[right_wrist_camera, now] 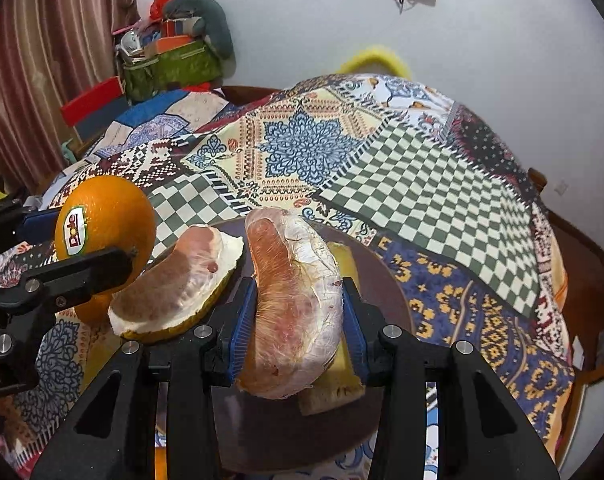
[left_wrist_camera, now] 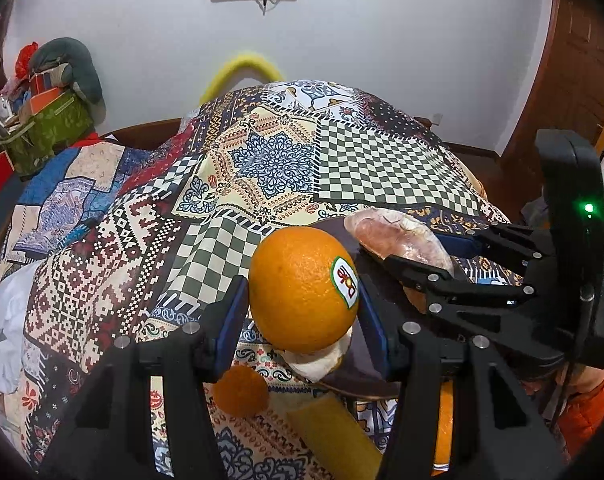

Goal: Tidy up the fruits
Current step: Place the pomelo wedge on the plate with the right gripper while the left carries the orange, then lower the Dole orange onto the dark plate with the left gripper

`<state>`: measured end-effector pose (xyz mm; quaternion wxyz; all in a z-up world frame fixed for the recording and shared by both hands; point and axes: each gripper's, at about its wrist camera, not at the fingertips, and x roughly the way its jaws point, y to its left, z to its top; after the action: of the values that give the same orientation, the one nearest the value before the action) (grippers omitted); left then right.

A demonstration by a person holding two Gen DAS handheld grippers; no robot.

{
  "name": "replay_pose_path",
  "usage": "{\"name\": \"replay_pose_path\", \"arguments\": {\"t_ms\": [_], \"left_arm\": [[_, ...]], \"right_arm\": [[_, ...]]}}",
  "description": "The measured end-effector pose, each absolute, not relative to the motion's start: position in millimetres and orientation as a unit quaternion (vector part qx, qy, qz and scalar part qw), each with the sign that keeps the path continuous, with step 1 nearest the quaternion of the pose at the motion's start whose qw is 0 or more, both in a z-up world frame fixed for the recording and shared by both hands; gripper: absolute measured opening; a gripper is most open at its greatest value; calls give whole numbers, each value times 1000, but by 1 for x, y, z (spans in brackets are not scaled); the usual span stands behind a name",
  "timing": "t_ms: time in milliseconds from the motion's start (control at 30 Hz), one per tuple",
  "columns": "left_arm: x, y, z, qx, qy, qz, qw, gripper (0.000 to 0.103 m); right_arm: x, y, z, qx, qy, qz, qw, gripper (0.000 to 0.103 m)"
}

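My left gripper [left_wrist_camera: 302,312] is shut on a large orange [left_wrist_camera: 297,284] with a sticker, holding it above the near edge of a dark plate [left_wrist_camera: 358,376]. My right gripper [right_wrist_camera: 297,320] is shut on a peeled pink pomelo segment [right_wrist_camera: 297,300] over the plate [right_wrist_camera: 386,284]. A pomelo wedge still in its peel [right_wrist_camera: 173,284] lies on the plate's left side. Under the held segment lies a yellow peel piece [right_wrist_camera: 342,384]. In the right wrist view the orange [right_wrist_camera: 105,216] hangs at the left. A small orange [left_wrist_camera: 239,390] sits on the cloth.
A patchwork cloth [left_wrist_camera: 277,160] covers the table. Another yellow peel strip [left_wrist_camera: 334,436] and part of an orange [left_wrist_camera: 444,428] lie near the front. A green basket of clutter [right_wrist_camera: 169,68] stands at the back left by a curtain [right_wrist_camera: 41,60]. A wooden door [left_wrist_camera: 574,80] is at the right.
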<state>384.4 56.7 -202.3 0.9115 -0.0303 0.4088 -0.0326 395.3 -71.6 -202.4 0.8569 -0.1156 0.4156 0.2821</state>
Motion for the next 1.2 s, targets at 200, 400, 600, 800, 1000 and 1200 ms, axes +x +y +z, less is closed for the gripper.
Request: {"name": "replay_pose_path", "arguments": {"t_ms": [200,400,600,800,1000,1200], "left_arm": [[392,59,-208,-38,418,-37,907,53],[394,50,-209,-32,424,-47,904,53],[399,33,-210,-26,431,-61,900,53],[412,17,-219,-28,451,-84,888,53],[420,0,-231,-5,453,-76,888,53],[425,3,-235,-20,459,-76,885,54]], "right_arm": [[395,-73,-197,-115,408,282,861,41],[387,-85,-184,-114,391,274,871,41],[380,-109,-175,-94,383,263,880,41],[374,-131,-166,-91,367,248,892,42],[377,-144,-170,-85,366,238,896,43],[376,-148,-174,-76,371,241,894,43]]}}
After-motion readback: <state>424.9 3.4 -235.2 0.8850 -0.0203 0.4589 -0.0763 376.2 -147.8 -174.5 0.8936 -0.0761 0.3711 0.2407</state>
